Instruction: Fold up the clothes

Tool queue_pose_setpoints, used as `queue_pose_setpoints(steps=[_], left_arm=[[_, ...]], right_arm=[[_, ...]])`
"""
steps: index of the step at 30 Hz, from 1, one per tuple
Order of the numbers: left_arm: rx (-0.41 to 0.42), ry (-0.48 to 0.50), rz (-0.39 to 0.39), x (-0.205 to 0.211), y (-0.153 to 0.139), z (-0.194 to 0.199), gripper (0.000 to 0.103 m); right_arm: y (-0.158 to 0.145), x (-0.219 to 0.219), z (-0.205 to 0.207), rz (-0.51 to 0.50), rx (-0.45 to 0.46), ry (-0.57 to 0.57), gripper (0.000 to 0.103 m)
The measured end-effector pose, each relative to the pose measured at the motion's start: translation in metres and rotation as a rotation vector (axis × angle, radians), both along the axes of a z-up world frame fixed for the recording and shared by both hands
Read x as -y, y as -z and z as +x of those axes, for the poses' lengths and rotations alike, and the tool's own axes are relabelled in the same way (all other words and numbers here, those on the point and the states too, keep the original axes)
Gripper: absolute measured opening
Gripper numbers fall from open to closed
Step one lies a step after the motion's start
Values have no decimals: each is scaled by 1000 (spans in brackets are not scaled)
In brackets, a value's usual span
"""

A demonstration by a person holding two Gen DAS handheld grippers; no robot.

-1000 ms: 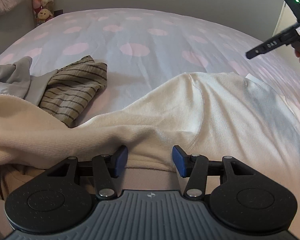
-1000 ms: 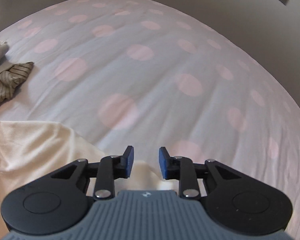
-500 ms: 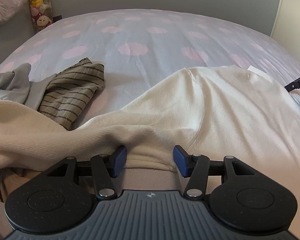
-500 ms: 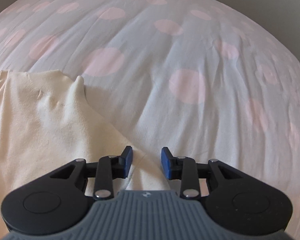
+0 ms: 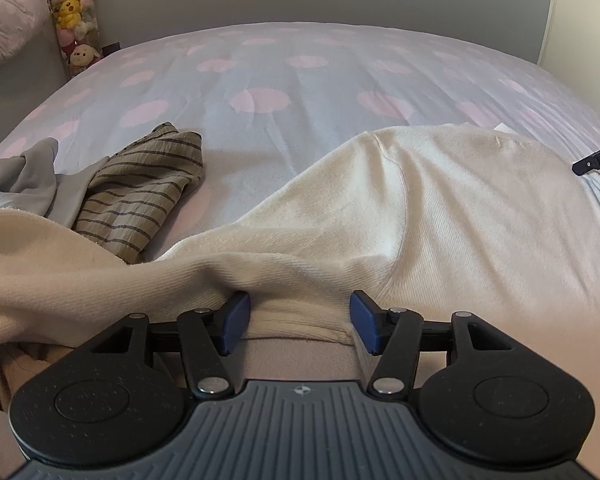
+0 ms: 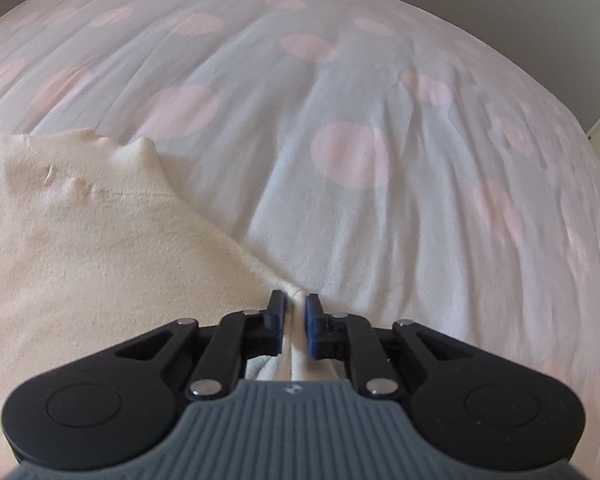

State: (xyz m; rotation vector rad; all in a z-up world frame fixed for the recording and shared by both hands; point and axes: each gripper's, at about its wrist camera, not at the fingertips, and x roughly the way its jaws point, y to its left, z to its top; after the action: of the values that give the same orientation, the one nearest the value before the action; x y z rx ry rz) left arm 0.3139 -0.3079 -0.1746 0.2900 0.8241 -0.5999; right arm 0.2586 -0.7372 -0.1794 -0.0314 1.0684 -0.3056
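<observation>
A cream knit sweater [image 5: 440, 216] lies spread on the bed and also shows in the right wrist view [image 6: 92, 232]. My left gripper [image 5: 298, 324] is open, its blue pads on either side of the sweater's ribbed edge [image 5: 296, 320]. My right gripper [image 6: 292, 320] is shut on a pinched fold at the sweater's right edge. A black tip of the right gripper [image 5: 596, 158] shows at the far right of the left wrist view.
The bed sheet [image 5: 300, 80] is pale with pink dots and also fills the right wrist view [image 6: 360, 100]. A striped olive garment [image 5: 140, 188] and a grey garment [image 5: 16, 176] lie at the left. Plush toys [image 5: 74, 20] hang by the wall.
My right gripper came down onto the sweater's right edge and closed on it. My left gripper stayed open at the ribbed edge.
</observation>
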Motion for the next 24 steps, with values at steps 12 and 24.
queue_pose_setpoints(steps=[12, 24], left_arm=[[-4, 3, -13, -4, 0, 1, 54], [15, 3, 13, 0, 0, -4, 54]], right_arm=[[-31, 30, -40, -50, -25, 71, 26], [-87, 142, -210, -186, -154, 412, 34]])
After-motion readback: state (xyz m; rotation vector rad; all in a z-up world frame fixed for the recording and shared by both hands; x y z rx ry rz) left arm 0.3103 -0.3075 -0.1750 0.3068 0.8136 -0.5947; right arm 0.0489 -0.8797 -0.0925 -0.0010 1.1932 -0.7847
